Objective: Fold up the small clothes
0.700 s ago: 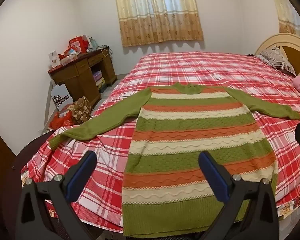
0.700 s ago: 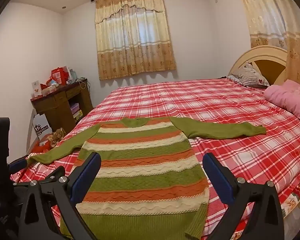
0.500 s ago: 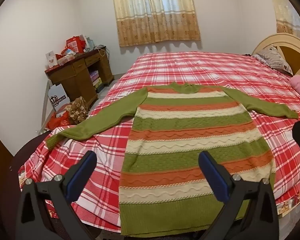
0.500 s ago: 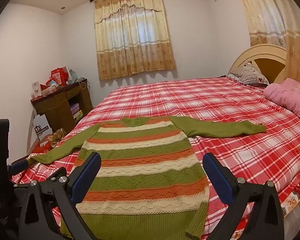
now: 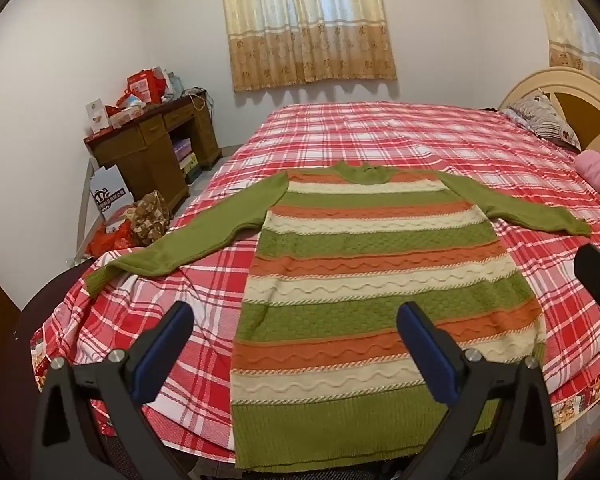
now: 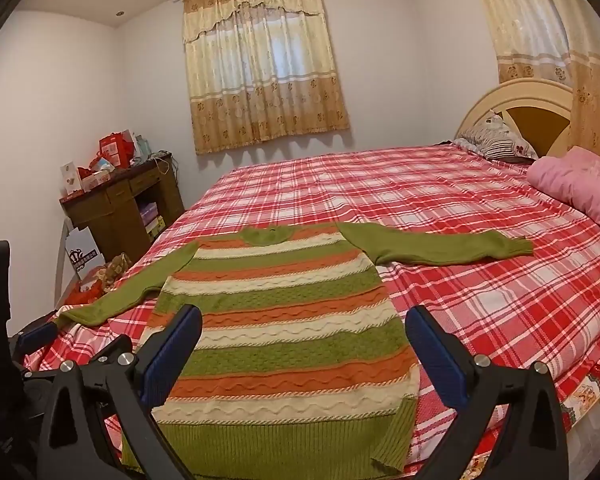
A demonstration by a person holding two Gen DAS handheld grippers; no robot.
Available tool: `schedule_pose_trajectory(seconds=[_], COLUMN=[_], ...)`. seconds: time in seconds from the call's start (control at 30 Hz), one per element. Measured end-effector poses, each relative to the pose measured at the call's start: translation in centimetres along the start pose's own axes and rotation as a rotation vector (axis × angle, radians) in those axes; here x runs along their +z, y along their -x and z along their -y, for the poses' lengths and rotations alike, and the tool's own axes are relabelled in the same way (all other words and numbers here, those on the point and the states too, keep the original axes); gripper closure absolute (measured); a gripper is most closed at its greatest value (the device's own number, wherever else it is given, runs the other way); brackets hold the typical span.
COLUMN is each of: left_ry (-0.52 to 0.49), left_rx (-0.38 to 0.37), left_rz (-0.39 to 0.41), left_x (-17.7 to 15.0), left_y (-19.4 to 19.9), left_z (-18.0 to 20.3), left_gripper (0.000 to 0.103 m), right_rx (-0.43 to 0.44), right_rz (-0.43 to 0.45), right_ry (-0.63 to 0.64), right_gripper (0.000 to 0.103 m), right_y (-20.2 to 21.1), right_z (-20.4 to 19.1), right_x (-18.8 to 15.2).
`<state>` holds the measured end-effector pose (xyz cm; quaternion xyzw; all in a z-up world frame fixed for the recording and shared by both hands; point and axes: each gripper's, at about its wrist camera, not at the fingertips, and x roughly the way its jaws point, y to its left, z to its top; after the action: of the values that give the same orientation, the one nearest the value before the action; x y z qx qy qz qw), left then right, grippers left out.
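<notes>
A long knit sweater (image 5: pixel 380 280) with green, orange and cream stripes lies flat, face up, on the red plaid bed (image 5: pixel 380 136), both green sleeves spread out to the sides. It also shows in the right wrist view (image 6: pixel 284 320). Its hem hangs at the bed's near edge. My left gripper (image 5: pixel 296 348) is open and empty, held above the sweater's lower left part. My right gripper (image 6: pixel 304 352) is open and empty, held above the lower part of the sweater. Neither touches the cloth.
A wooden desk (image 5: pixel 152 148) with red boxes stands at the left wall, with bags (image 5: pixel 132 224) on the floor beside it. A pink blanket (image 6: pixel 580 188), a pillow (image 6: pixel 496 140) and the headboard (image 6: pixel 540 108) are at the right. A curtained window (image 6: pixel 260 60) is behind.
The left gripper has shifted slightly left and back, so the sweater sits a bit more to the right in its view. The right gripper has barely moved. Both stay open.
</notes>
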<state>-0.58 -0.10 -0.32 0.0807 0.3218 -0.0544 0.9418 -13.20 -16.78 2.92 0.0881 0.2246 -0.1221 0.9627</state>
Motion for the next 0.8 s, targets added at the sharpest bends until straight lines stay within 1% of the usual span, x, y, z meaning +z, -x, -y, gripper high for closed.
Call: schedule_pose_trajectory(seconds=[0.43, 0.8], left_ry=[0.0, -0.001], left_rx=[0.0, -0.001], left_rz=[-0.003, -0.001], left_x=[0.08, 0.09], left_y=[-0.14, -0.15], left_z=[0.03, 0.05], left_gripper=[0.0, 0.0], right_rx=[0.015, -0.005], right_rz=[-0.01, -0.019], right_ry=[-0.01, -0.012], right_gripper=[0.001, 0.001], right_y=[-0.18, -0.39], right_z=[0.12, 0.47], right_x=[-0.17, -0.13])
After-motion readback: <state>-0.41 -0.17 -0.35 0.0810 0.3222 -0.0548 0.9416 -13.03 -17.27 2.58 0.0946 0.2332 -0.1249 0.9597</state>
